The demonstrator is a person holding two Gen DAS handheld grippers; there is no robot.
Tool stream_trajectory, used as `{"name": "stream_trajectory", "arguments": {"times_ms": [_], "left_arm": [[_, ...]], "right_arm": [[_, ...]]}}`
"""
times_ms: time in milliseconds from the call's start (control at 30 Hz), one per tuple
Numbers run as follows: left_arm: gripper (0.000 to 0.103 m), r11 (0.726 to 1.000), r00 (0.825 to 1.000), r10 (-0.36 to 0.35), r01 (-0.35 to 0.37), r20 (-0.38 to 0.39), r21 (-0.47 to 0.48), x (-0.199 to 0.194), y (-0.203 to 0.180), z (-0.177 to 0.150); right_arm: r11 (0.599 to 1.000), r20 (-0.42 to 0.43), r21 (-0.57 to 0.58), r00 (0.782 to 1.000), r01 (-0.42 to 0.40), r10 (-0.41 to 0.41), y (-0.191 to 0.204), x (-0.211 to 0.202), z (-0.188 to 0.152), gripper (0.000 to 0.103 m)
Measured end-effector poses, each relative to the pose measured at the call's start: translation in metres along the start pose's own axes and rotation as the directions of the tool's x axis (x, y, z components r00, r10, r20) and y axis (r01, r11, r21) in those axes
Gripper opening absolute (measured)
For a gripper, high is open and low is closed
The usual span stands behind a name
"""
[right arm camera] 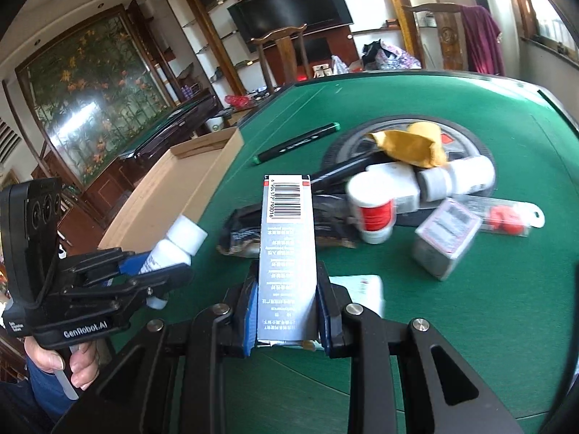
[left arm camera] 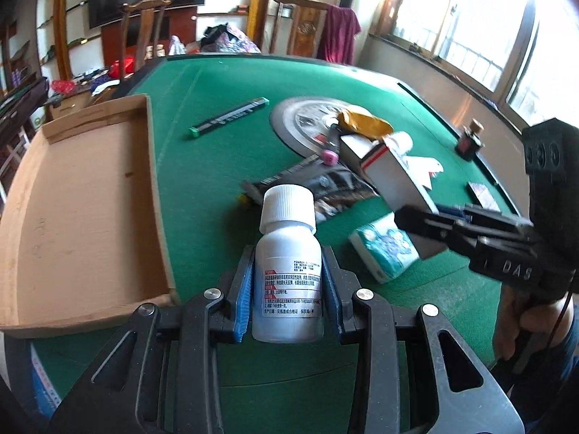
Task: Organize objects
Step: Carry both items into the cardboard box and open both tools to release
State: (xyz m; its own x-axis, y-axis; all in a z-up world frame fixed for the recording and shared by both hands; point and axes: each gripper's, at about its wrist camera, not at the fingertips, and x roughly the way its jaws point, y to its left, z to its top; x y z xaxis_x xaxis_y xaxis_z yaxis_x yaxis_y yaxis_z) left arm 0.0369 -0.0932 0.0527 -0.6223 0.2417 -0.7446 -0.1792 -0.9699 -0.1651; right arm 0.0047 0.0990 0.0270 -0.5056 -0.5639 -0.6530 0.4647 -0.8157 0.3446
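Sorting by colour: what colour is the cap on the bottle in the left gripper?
White, a ribbed cap on the white bottle; clearest in the left wrist view.

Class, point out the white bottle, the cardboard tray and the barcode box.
white bottle (left arm camera: pixel 287 213), left wrist view, on its ribbed cap.
cardboard tray (left arm camera: pixel 83 209), left wrist view, on its bare floor.
barcode box (right arm camera: pixel 287 253), right wrist view, on its grey printed side.

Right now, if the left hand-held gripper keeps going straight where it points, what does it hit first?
Probably the dark printed packet lying on the green table, just beyond the white bottle that the left hand-held gripper holds; depth is hard to judge.
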Motion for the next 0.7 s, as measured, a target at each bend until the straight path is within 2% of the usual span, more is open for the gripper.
{"name": "stream_trajectory", "arguments": {"times_ms": [333,467,700], "left_arm": [[0.034,0.993,0.996,0.055,-0.048,0.065,-0.11,-0.032,0.06,0.004],[0.034,0.983,0.991,0.103,-0.087,0.09,-0.164,-0.047,0.094,0.008],[0.034,0.96,0.978,0.194,-0.175,0.072,-0.219,-0.057,0.151,0.022]], "right_arm": [[0.996,-0.061,-0.085,0.997,-0.042,0.037,0.057,0.028,0.024,0.026],[0.988,-0.087,-0.149,0.996,-0.05,0.037,0.09,0.045,0.04,0.026],[0.981,-0.137,-0.179,0.989,-0.071,0.047,0.13,0.09,0.072,0.026]]}}
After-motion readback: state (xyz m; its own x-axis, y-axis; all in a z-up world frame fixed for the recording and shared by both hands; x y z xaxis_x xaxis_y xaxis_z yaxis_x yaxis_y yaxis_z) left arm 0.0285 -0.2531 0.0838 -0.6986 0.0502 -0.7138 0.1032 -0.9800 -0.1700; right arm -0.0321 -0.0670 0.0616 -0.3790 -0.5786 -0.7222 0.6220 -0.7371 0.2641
